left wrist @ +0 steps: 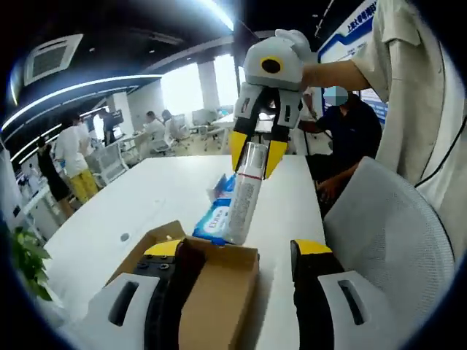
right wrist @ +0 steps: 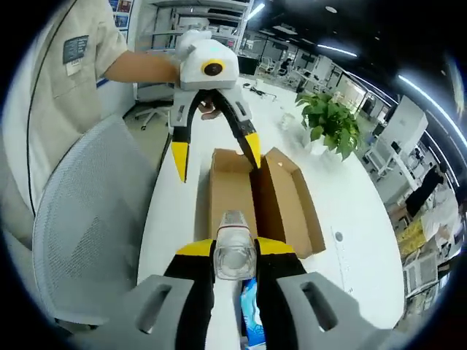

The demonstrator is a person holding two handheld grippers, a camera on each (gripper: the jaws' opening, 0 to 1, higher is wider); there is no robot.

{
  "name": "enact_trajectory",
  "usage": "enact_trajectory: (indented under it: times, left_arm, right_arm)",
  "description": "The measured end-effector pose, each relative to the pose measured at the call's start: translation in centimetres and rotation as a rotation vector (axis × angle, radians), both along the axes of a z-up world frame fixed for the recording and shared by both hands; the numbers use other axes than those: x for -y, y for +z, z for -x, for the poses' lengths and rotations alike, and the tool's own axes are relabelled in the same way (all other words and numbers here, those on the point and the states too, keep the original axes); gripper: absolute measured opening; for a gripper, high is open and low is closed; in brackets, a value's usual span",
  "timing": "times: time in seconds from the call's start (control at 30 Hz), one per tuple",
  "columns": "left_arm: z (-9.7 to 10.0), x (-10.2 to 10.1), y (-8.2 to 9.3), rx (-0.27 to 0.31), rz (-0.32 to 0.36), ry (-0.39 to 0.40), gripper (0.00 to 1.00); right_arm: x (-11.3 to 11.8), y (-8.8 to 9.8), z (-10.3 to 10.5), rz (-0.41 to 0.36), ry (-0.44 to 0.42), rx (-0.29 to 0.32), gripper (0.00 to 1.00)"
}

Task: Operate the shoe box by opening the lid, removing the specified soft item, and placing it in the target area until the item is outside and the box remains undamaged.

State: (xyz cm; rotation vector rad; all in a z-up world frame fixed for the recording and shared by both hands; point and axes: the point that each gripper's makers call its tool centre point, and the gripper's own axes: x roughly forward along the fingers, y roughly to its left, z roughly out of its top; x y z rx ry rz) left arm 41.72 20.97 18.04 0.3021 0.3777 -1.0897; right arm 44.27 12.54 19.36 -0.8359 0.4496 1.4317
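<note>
The shoe box (left wrist: 211, 284) is brown cardboard and sits on a white table (left wrist: 146, 204). In the left gripper view it is low, near 6 o'clock. The left gripper (left wrist: 244, 251) has black jaws with yellow tips. The jaws are wide apart. One jaw is over the box and the other is beside it, at the right. I cannot tell if a jaw touches the box.

At 12 o'clock the right gripper (left wrist: 254, 157) hangs in the air. Its jaws are squeezed onto the top of a soft tube (left wrist: 244, 200), which is white with small writing. The tube hangs down above the far end of the box. Behind it, on the table, lies a blue and white packet (left wrist: 215, 219). A grey mesh chair (left wrist: 394, 233) is at 4 o'clock. People stand far off at 9 o'clock.

In the right gripper view, the right gripper (right wrist: 234, 251) is at 6 o'clock and its jaws clamp the tube (right wrist: 233, 251), which points at the camera. A bit of the blue packet (right wrist: 249, 313) peeks out below. The box (right wrist: 255, 200) lies open in the middle with its flaps (right wrist: 303, 208) spread to the side. The left gripper (right wrist: 216, 149) is at 12 o'clock, held by a gloved hand (right wrist: 191, 38), with jaws apart. One yellow tip is at the box's far edge. A green plant (right wrist: 332, 124) stands at 2 o'clock. The chair (right wrist: 87, 219) is at 9 o'clock.
</note>
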Motion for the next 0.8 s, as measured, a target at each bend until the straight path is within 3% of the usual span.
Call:
enact_trajectory:
  times: [0.1, 0.37, 0.57, 0.8]
  left_arm:
    - [0.2, -1.0, 0.2, -0.012, 0.035, 0.047, 0.66]
    - [0.7, -3.9, 0.2, -0.015, 0.050, 0.179, 0.76]
    - [1.1, -5.4, 0.8, -0.009, 0.081, 0.257, 0.88]
    - [1.8, -6.8, 0.7, -0.008, 0.082, 0.325, 0.95]
  right_arm:
    - [0.8, -0.2, -1.3, 0.033, 0.001, 0.002, 0.17]
    - [3.1, -0.7, -5.8, 0.115, -0.015, 0.014, 0.17]
    - [4.6, -1.4, -8.7, 0.172, -0.030, 0.011, 0.17]
    - [6.4, -2.7, -12.7, 0.236, -0.056, -0.001, 0.18]
